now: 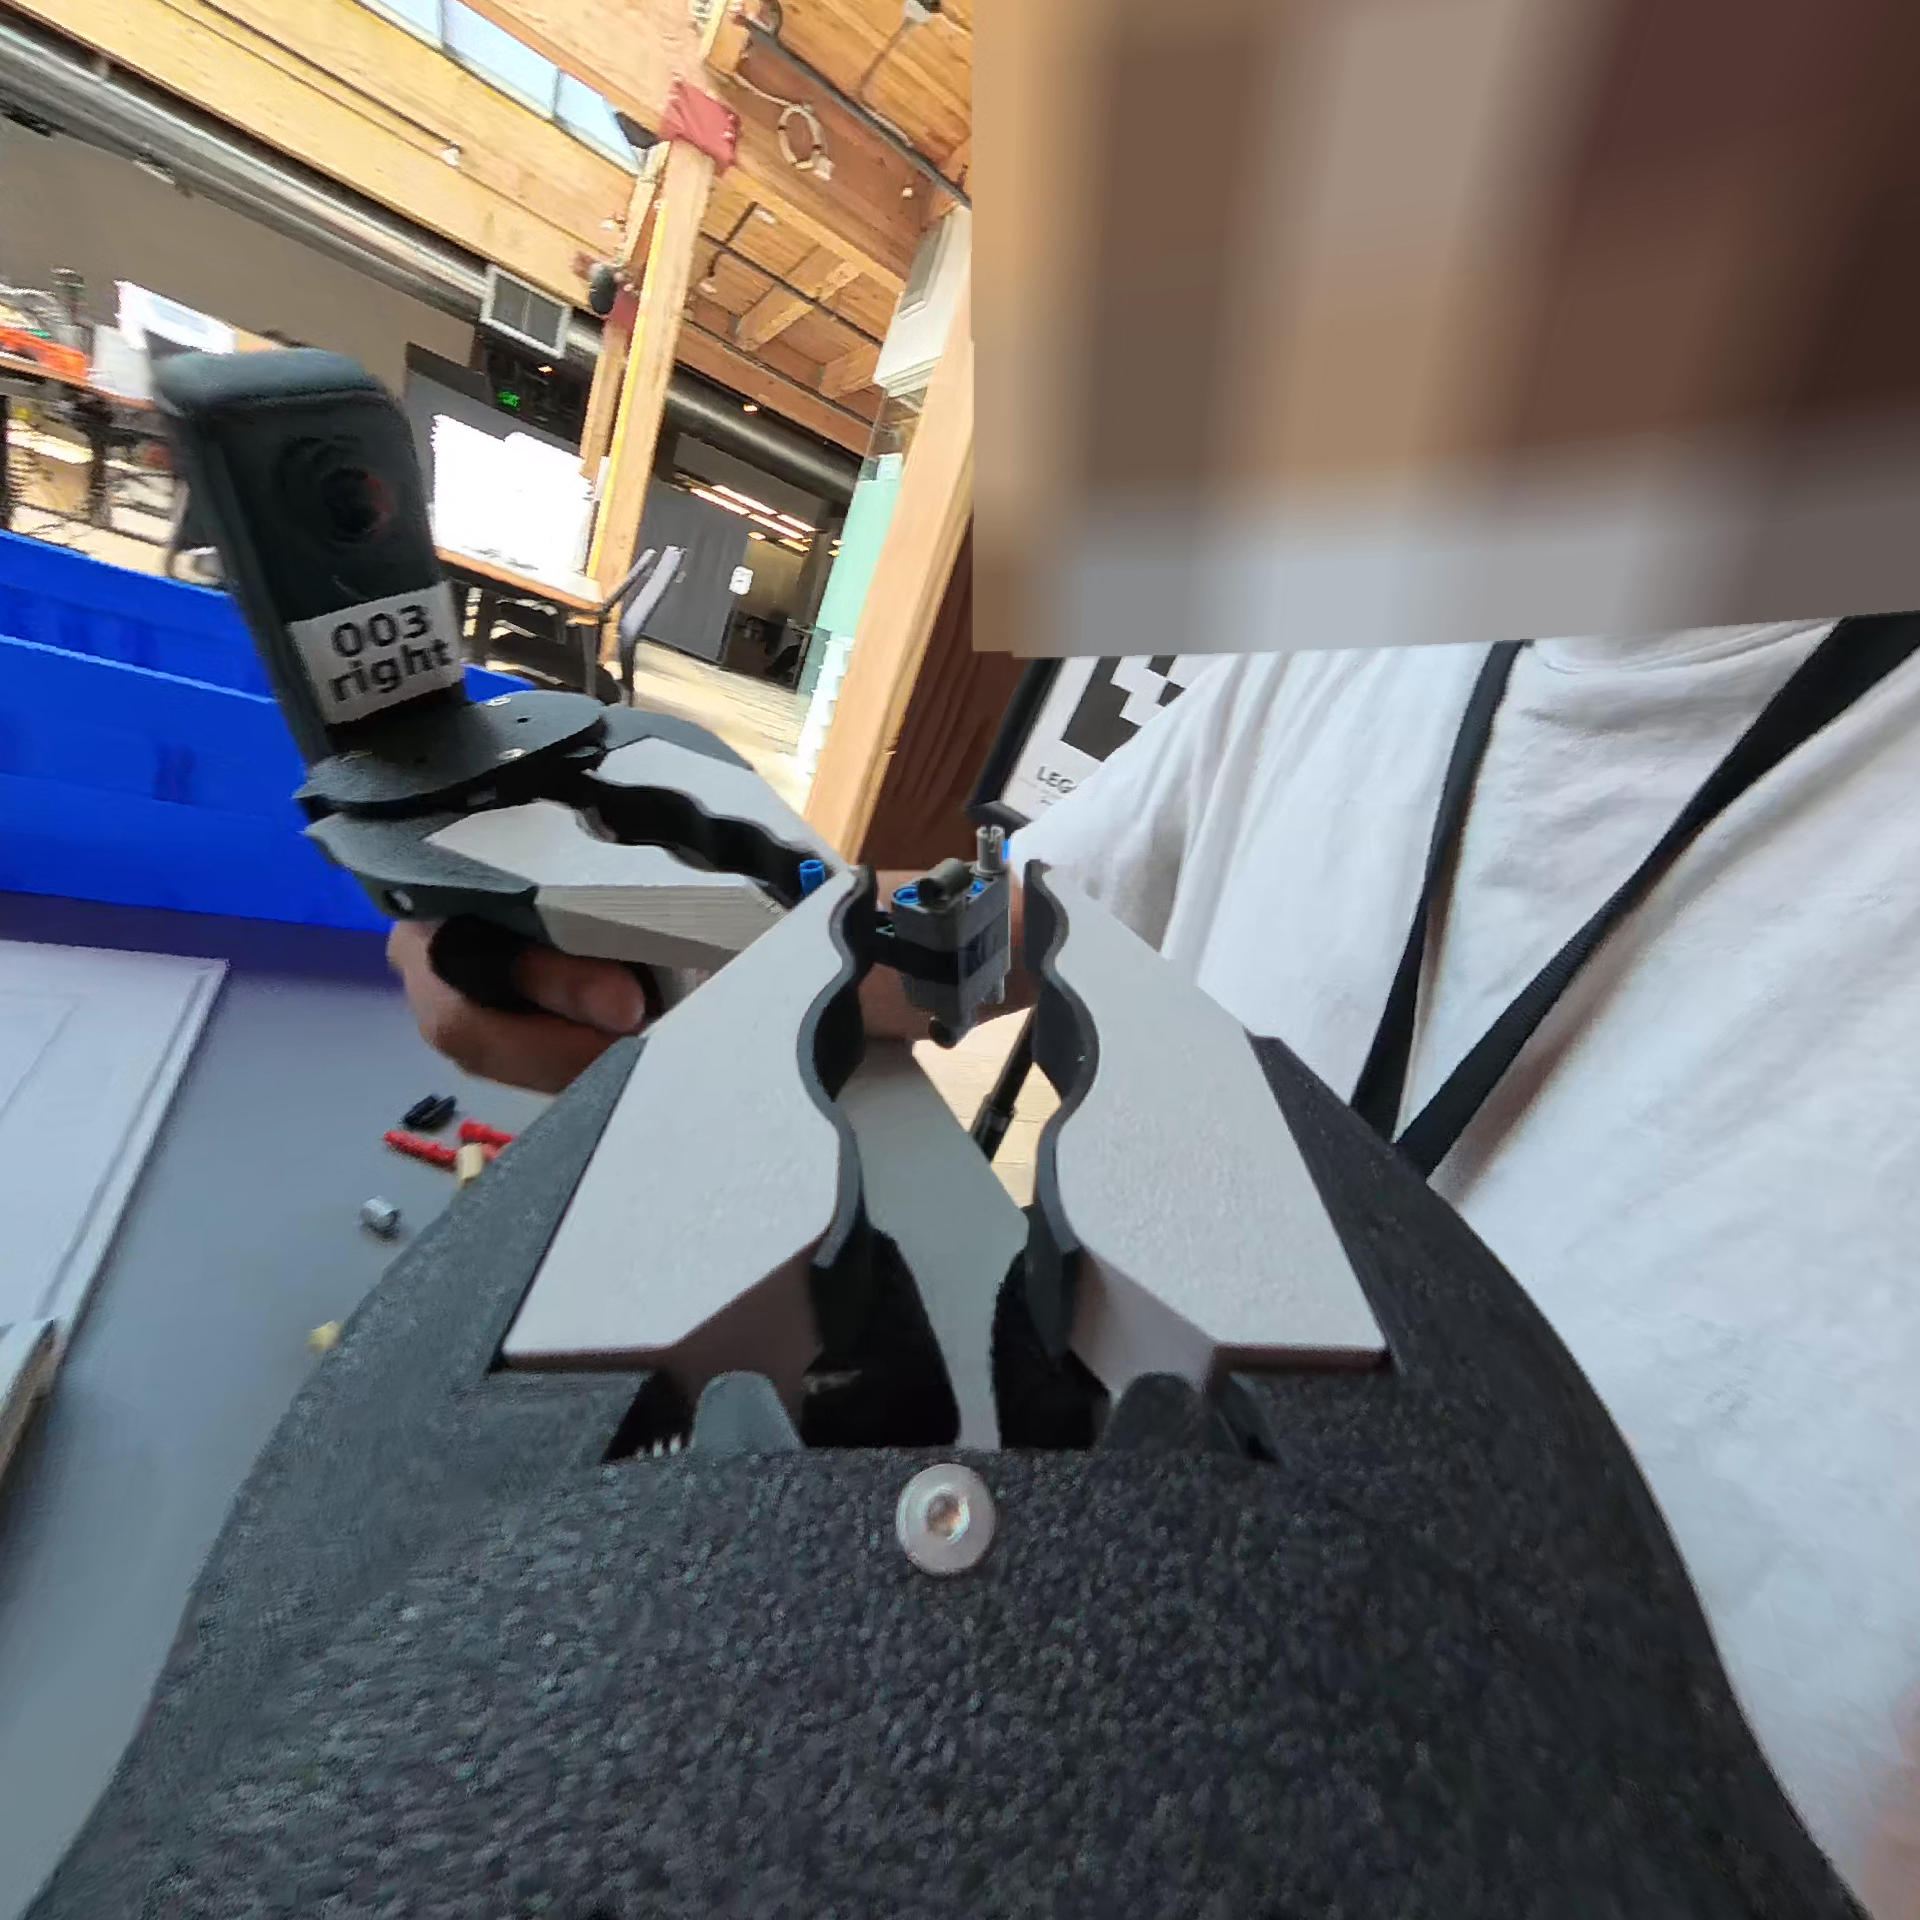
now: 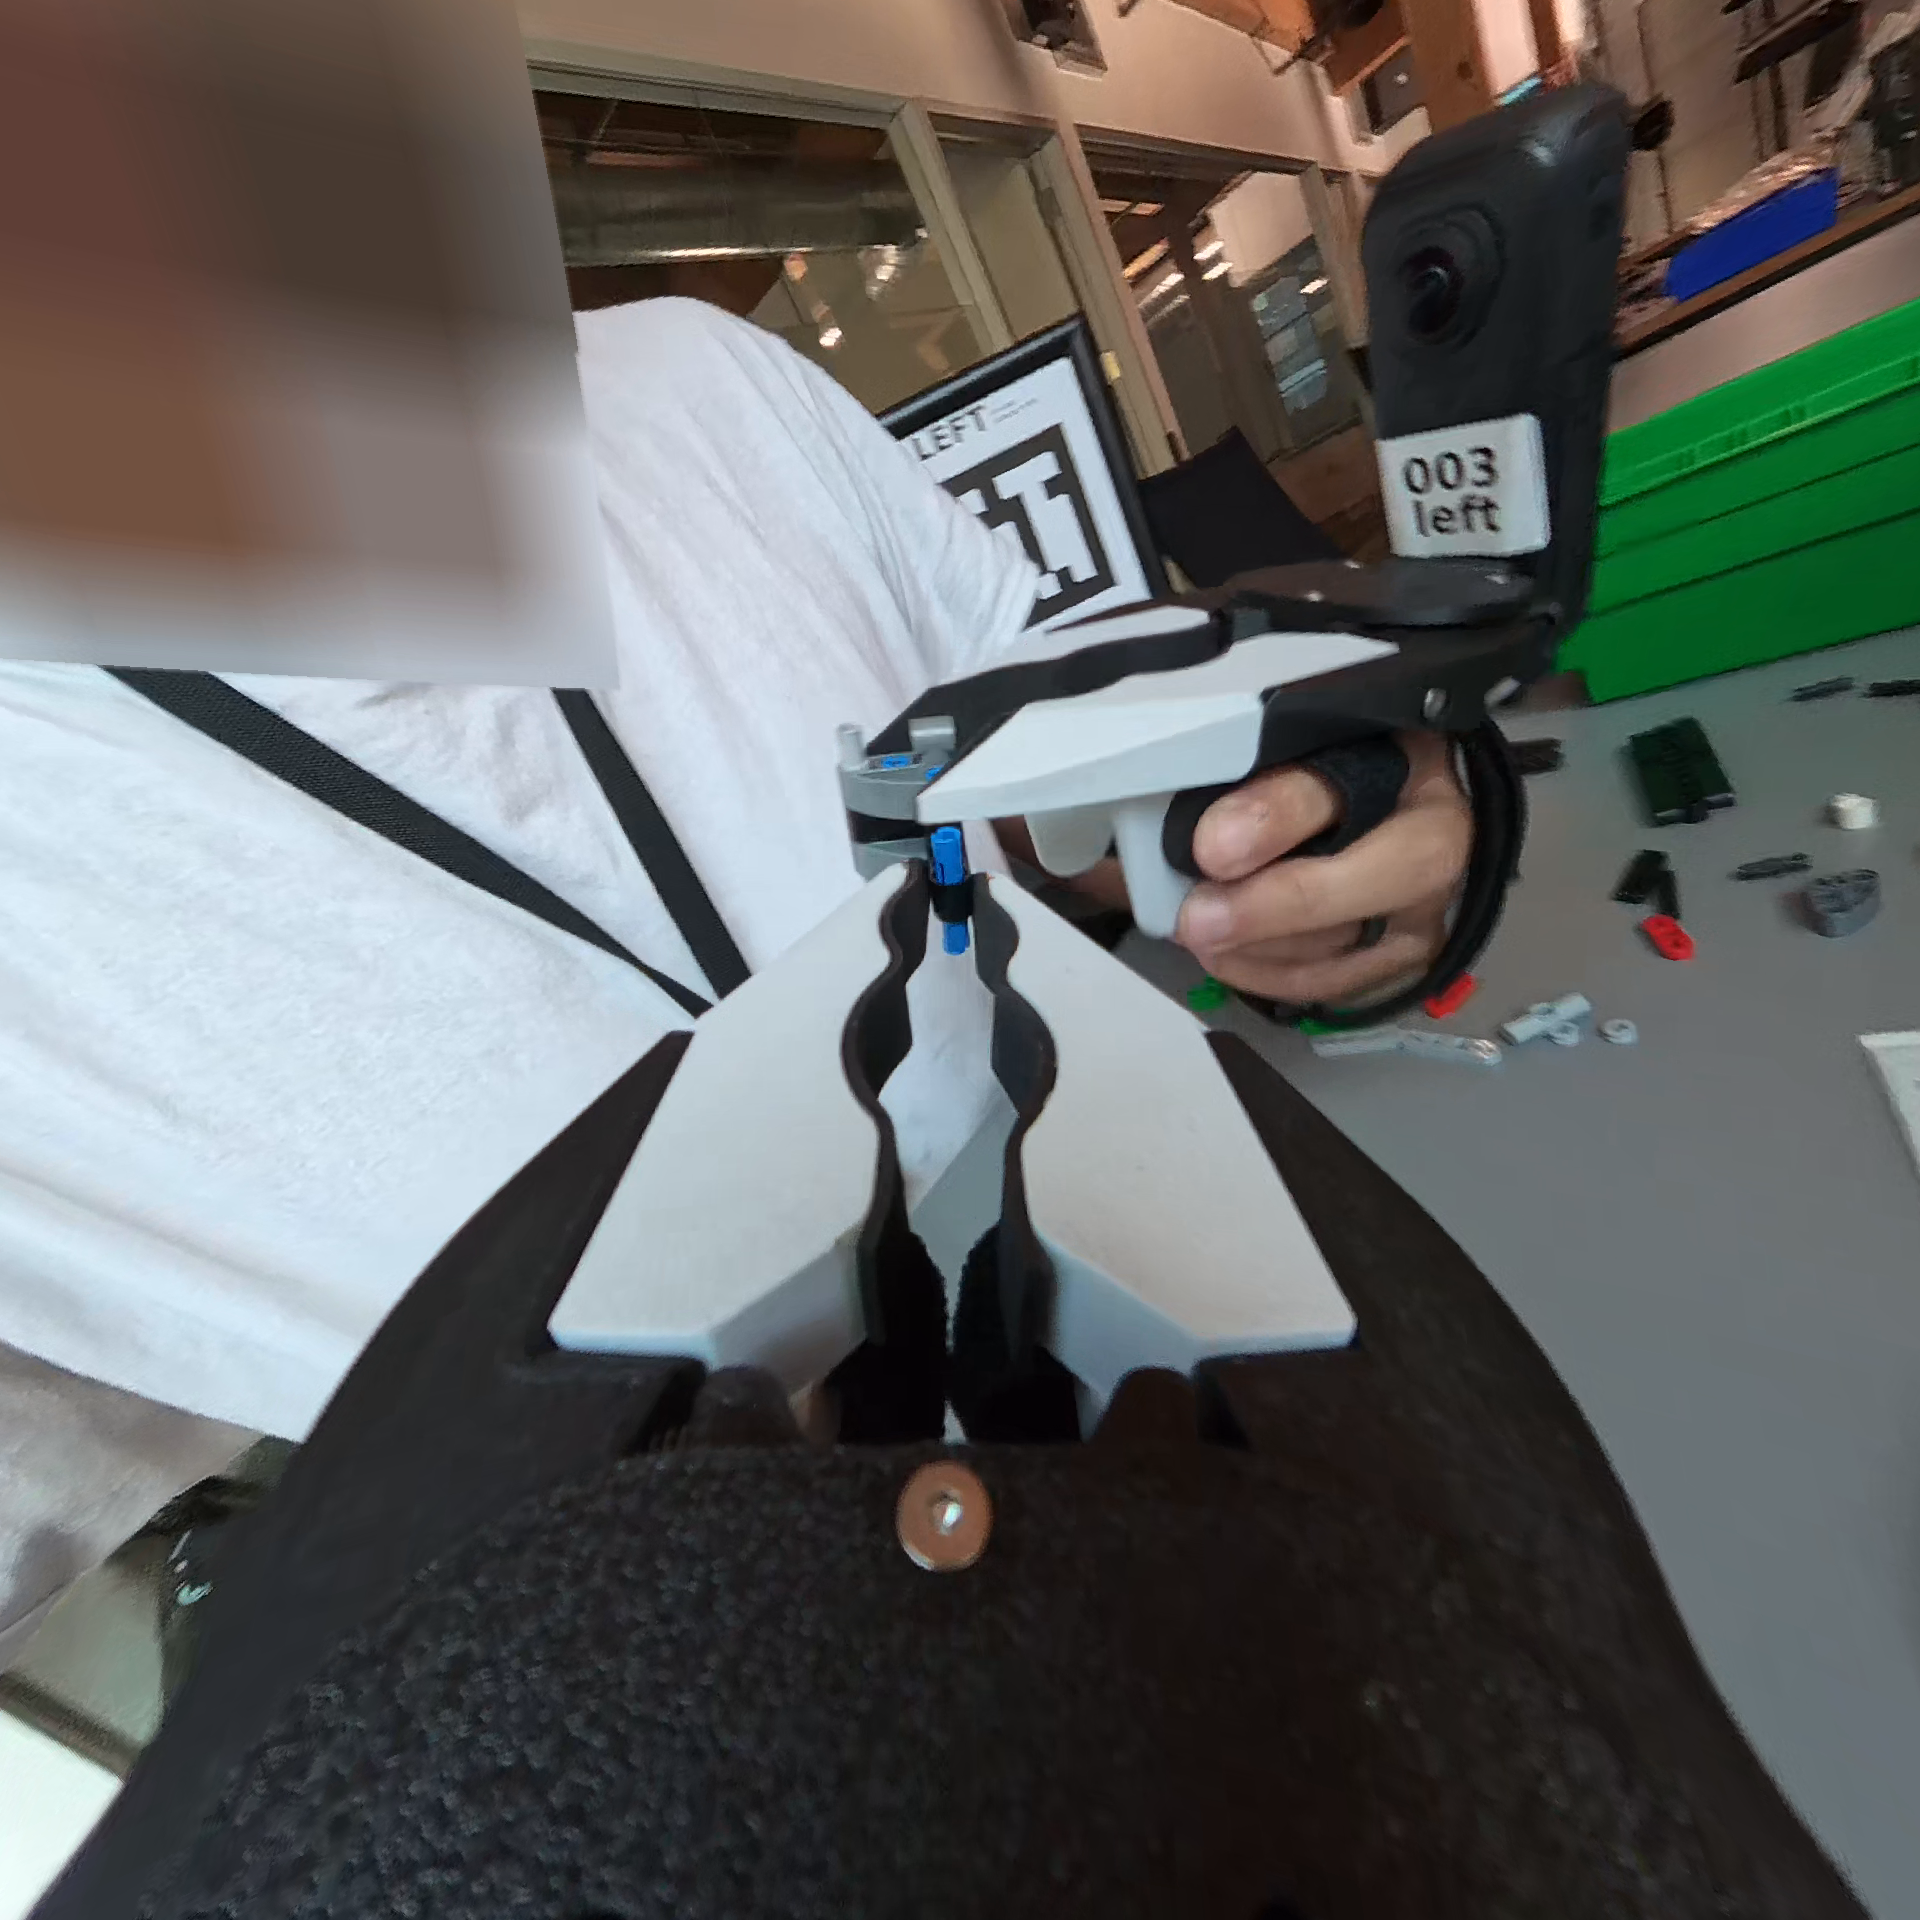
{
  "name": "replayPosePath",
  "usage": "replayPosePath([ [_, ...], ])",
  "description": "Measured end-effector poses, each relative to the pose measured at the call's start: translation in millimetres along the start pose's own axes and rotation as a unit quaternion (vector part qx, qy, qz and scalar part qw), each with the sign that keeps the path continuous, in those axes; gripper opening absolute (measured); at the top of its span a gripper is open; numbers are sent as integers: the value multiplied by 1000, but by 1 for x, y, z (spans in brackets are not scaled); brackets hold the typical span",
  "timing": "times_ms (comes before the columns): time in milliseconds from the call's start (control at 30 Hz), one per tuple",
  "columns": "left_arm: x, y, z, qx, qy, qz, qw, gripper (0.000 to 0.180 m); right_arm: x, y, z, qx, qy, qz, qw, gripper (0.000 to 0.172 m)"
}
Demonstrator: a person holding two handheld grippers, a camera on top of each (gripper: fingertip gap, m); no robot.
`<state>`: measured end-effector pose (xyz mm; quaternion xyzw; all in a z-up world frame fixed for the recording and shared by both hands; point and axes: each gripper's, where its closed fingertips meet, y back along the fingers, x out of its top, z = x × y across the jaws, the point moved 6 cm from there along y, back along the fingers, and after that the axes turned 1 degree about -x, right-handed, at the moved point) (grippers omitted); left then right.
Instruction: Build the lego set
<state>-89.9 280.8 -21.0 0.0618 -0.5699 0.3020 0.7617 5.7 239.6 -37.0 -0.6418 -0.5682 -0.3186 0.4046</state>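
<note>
Nearest, in the right wrist view, the right gripper (image 2: 948, 902) has its fingers drawn together on a short blue pin (image 2: 947, 854) that wears a black collar. The pin's long axis runs 12 to 6 o'clock between the pads, both blue ends showing. Its upper end meets the underside of a small grey-and-black assembly (image 2: 883, 795), which sits just beyond the fingertips at 12 o'clock.

That assembly (image 1: 956, 951) stands upright between the pads of the left gripper (image 1: 945, 883), which reaches in from 3 o'clock in the right wrist view. These fingers stand apart. A thin gap shows at the pad on the 3 o'clock side in the left wrist view, so they frame the assembly rather than press on it. Of the two tools, the right one is nearer the pin.

Farther off, loose parts (image 2: 1678, 774) lie on the grey table (image 2: 1558, 1247), with green bins (image 2: 1766, 520) at 2 o'clock and blue bins (image 1: 104, 727) behind the right gripper.
</note>
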Motion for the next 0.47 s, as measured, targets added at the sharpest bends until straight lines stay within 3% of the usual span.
replayPosePath([
  [167, -1, 35, -10, 147, -47, -92, 984, 30, -6, 47, 17, -196, 24, -58, 979, 5],
  [300, -7, 47, -2, 204, -71, -155, 964, 33, -19, 85, 16, -383, -7, -138, 913, 6],
  [467, -14, 45, -3, 255, -107, -200, 940, 37, -29, 86, -14, -499, -25, -113, 859, 6],
])
